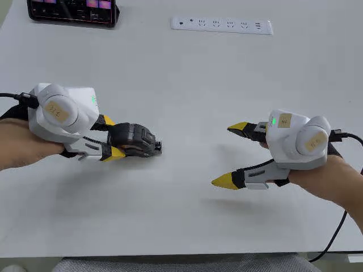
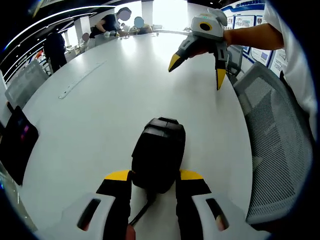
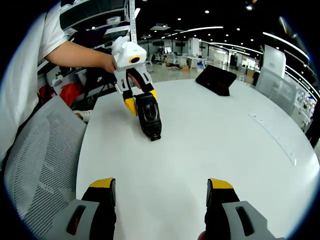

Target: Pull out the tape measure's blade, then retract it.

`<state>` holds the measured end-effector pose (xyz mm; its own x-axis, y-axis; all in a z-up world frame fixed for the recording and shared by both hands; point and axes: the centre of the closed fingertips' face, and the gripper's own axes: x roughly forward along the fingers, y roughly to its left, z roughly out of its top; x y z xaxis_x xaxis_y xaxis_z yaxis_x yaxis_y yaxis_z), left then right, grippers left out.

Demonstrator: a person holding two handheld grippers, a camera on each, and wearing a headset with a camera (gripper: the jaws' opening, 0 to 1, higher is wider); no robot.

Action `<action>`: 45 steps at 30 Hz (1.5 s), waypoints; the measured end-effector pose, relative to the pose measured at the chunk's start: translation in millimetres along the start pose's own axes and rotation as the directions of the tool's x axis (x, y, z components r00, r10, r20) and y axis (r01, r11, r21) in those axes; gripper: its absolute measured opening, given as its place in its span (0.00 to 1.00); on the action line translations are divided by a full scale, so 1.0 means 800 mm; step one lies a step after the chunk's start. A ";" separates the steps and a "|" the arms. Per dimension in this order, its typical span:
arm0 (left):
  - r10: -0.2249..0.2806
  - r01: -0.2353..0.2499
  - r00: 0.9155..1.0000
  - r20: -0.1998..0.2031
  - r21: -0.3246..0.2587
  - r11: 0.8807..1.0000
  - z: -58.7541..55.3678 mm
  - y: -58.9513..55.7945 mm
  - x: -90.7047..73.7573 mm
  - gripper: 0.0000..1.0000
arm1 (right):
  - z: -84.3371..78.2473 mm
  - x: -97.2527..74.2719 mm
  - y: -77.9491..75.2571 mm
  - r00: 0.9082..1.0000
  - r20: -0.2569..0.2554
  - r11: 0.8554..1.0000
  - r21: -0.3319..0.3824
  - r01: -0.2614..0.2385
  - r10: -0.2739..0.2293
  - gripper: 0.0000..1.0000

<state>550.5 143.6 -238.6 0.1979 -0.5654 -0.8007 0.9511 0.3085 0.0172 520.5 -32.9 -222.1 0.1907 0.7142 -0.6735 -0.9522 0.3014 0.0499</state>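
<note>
While the left gripper [image 1: 112,136] clamps the tape measure [image 1: 136,140] on the table [image 1: 170,73], its blade end [image 1: 160,147] points right, likely so the case is anchored for the pull. The right gripper [image 1: 227,154] hovers well apart, jaws spread wide (blade not yet drawn), seemingly ready to pinch it.

Tape measure [image 1: 133,140] sits left of centre, low over the counter [image 1: 187,79] (contact unclear), between the left gripper's [image 1: 112,136] jaws. Right gripper [image 1: 222,155] is well apart to its right, tips facing it. At the far edge, the power strip [image 1: 222,24] lies right of centre and the tablet [image 1: 72,10] at the left corner. Mesh chair [image 1: 187,264] is at the near edge.
</note>
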 end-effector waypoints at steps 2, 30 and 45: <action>-0.002 0.002 1.000 -0.007 0.006 1.000 -0.001 0.000 0.001 0.28 | 0.000 0.000 0.000 1.000 0.001 1.000 0.001 0.000 0.000 0.73; -0.002 0.005 0.996 -0.088 0.026 1.000 -0.003 0.000 0.007 0.27 | 0.011 0.011 -0.007 0.997 0.066 0.999 0.034 -0.030 0.028 0.66; 0.001 0.004 0.994 -0.108 0.045 0.999 -0.005 0.000 0.007 0.26 | 0.025 0.051 -0.010 0.991 0.101 0.996 0.007 -0.087 0.085 0.57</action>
<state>550.8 143.2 -245.6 0.1724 -0.4792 -0.8606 0.9616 0.2714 0.0415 540.8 6.0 -235.2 0.1319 0.7977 -0.5885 -0.9633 0.2431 0.1136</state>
